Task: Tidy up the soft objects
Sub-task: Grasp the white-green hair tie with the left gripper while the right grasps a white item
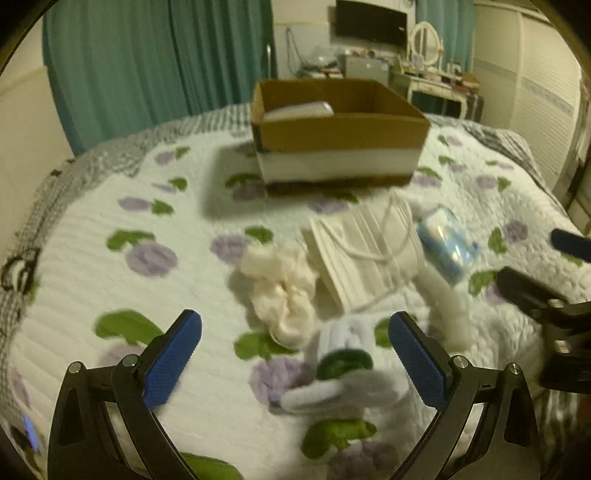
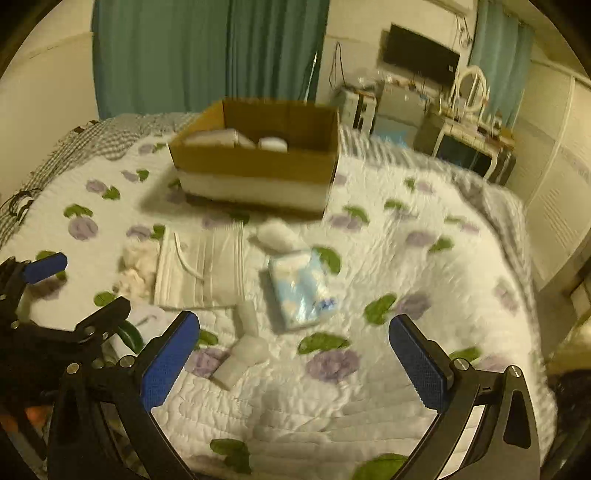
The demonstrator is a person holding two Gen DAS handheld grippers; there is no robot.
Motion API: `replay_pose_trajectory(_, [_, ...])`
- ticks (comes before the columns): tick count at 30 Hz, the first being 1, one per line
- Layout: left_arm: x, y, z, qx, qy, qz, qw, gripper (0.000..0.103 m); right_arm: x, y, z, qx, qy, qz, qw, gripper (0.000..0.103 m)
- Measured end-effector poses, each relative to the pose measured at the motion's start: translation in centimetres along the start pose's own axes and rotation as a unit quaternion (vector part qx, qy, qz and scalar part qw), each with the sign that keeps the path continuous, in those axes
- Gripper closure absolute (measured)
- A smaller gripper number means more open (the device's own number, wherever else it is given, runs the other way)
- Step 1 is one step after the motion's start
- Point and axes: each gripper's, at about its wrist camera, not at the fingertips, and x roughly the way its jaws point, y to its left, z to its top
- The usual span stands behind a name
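A cardboard box (image 1: 343, 134) (image 2: 255, 162) stands on the quilted bed with white soft items inside. In front of it lie a stack of white face masks (image 1: 362, 251) (image 2: 203, 269), a cream cloth wad (image 1: 280, 291) (image 2: 138, 266), a blue tissue pack (image 1: 447, 240) (image 2: 301, 288), a white cotton ball (image 2: 275, 236), white rolls (image 2: 245, 343) and a white-and-green sock (image 1: 343, 363). My left gripper (image 1: 295, 354) is open and empty, just above the sock. My right gripper (image 2: 293, 354) is open and empty, near the white rolls and the tissue pack.
The bed quilt (image 1: 110, 280) (image 2: 424, 295) is white with purple flowers and green leaves. Teal curtains (image 1: 159, 62) hang behind. A dresser with a mirror (image 2: 472, 122) and a dark screen (image 1: 369, 22) stand at the back right. The other gripper shows at each view's edge (image 1: 554, 295) (image 2: 44, 317).
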Motion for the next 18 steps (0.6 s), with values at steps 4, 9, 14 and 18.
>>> replay_pose_trajectory(4, [1.4, -1.1, -1.3, 0.024, 0.040, -0.026, 0.9986, 0.007, 2.5, -0.1, -1.4, 0.020, 0.023, 0.017, 0.999, 0.000])
replay_pose_trajectory(9, [3.0, -1.7, -1.8, 0.037, 0.084, -0.036, 0.9951, 0.035, 3.5, -0.8, -1.9, 0.038, 0.036, 0.023, 0.998, 0.001])
replay_pose_trajectory(14, [2.4, -1.6, -2.0, 0.035, 0.079, -0.059, 0.9945, 0.059, 4.1, -0.6, -2.1, 0.045, 0.048, 0.037, 0.997, 0.009])
replay_pose_trajectory(18, [1.0, -1.2, -1.2, 0.025, 0.049, -0.052, 0.9972, 0.062, 4.6, 0.1, -2.0, 0.036, 0.062, 0.039, 0.997, 0.010])
